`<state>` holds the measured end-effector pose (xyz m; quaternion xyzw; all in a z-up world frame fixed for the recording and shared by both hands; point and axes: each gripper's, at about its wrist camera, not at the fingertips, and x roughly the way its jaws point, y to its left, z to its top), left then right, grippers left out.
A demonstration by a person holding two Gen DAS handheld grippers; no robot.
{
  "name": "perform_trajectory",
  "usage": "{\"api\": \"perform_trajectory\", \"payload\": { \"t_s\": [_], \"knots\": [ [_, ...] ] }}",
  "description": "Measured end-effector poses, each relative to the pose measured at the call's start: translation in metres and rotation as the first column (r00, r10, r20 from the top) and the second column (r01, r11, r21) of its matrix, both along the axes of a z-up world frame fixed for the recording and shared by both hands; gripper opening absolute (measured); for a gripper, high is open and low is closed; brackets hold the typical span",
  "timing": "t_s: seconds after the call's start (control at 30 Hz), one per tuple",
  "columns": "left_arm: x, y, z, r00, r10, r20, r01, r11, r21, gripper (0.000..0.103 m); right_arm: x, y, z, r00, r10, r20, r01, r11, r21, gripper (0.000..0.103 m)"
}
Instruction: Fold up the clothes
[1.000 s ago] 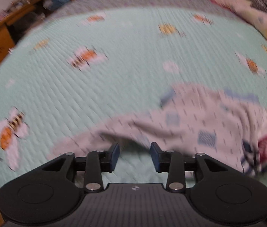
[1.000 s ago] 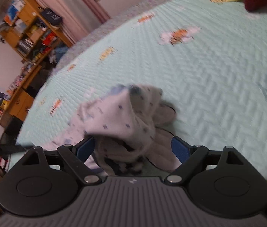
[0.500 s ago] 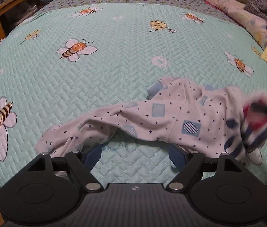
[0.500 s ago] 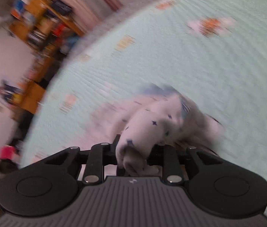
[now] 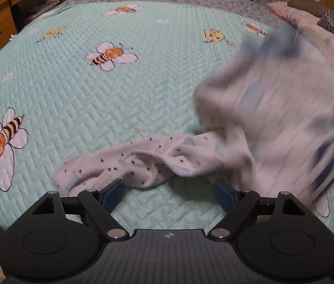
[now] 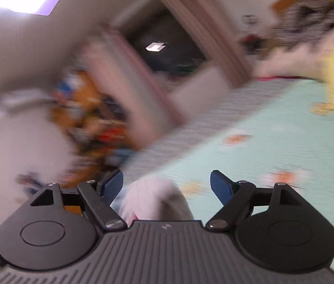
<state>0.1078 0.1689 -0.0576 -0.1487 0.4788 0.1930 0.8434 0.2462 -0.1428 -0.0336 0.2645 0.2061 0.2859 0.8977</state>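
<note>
The left tongs [image 5: 169, 190] point down at the bed with jaws opening, nothing pinched; one soft leg of the white star-speckled baby garment [image 5: 157, 158] lies crumpled just beyond their blue ribbed pads, touching the left one. Its body is lifted to the right, blurred. The right tongs [image 6: 167, 184] are opening too, a pale fold of the cloth bunched loose between them. Underneath spreads a mint quilted bedspread [image 5: 96, 99], herringbone-stitched, with embroidered bees.

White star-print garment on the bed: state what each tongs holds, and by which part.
Nothing is gripped. Left tongs are opening over the mint quilted bedspread; right tongs are opening, the white star-print garment loose between them.
</note>
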Motion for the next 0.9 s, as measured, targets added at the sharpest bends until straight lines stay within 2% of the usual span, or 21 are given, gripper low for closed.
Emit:
{"api": "perform_trajectory", "payload": {
  "t_s": [0.1,0.17,0.3,0.4,0.5,0.57,0.6,0.67,0.73,0.8,0.83,0.9],
  "knots": [
    [0.003,-0.006,-0.002,1.0,-0.017,-0.012,0.017,1.0,0.008,0.084,-0.003,-0.02,-0.042,0.99,-0.077,-0.121,0.068,0.995,-0.08,0.082],
    [0.004,-0.01,-0.002,1.0,-0.027,-0.015,0.028,0.999,0.018,0.084,0.0,-0.022,-0.064,0.976,-0.061,-0.211,0.04,0.994,-0.101,0.082],
    [0.005,-0.018,-0.001,0.999,-0.044,-0.02,0.045,0.998,0.033,0.086,0.005,-0.018,-0.091,0.941,-0.026,-0.336,-0.017,0.992,-0.125,0.084],
    [0.006,-0.021,0.0,0.998,-0.059,-0.016,0.059,0.998,0.024,0.086,0.01,0.0,-0.104,0.913,0.036,-0.407,-0.081,0.992,-0.095,0.084],
    [0.005,-0.022,0.001,0.998,-0.065,-0.015,0.066,0.997,0.03,0.086,0.015,0.03,-0.118,0.894,0.091,-0.438,-0.179,0.97,-0.164,0.084],
    [0.005,-0.022,0.002,0.998,-0.064,-0.018,0.064,0.997,0.034,0.086,0.014,0.051,-0.129,0.886,0.088,-0.454,-0.213,0.949,-0.233,0.084],
    [0.005,-0.021,0.003,0.998,-0.062,-0.019,0.063,0.997,0.035,0.087,0.012,0.061,-0.132,0.893,0.089,-0.442,-0.224,0.938,-0.263,0.083],
    [0.004,-0.02,0.002,0.998,-0.059,-0.022,0.06,0.998,0.034,0.087,0.006,0.074,-0.128,0.902,0.109,-0.417,-0.243,0.927,-0.285,0.064],
    [0.004,-0.019,0.0,0.998,-0.058,-0.026,0.059,0.998,0.027,0.087,0.001,0.079,-0.116,0.901,0.165,-0.401,-0.275,0.933,-0.233,0.014],
    [0.005,-0.019,-0.002,0.998,-0.059,-0.03,0.059,0.998,0.018,0.087,-0.003,0.082,-0.097,0.91,0.214,-0.356,-0.291,0.94,-0.178,0.01],
    [0.006,-0.02,-0.002,0.998,-0.061,-0.031,0.062,0.998,0.014,0.087,-0.002,0.08,-0.087,0.911,0.24,-0.336,-0.298,0.946,-0.131,0.003],
    [0.005,-0.022,-0.002,0.997,-0.067,-0.032,0.067,0.998,0.017,0.087,0.003,0.072,-0.064,0.914,0.286,-0.29,-0.299,0.954,-0.001,0.003]
  ]
}}
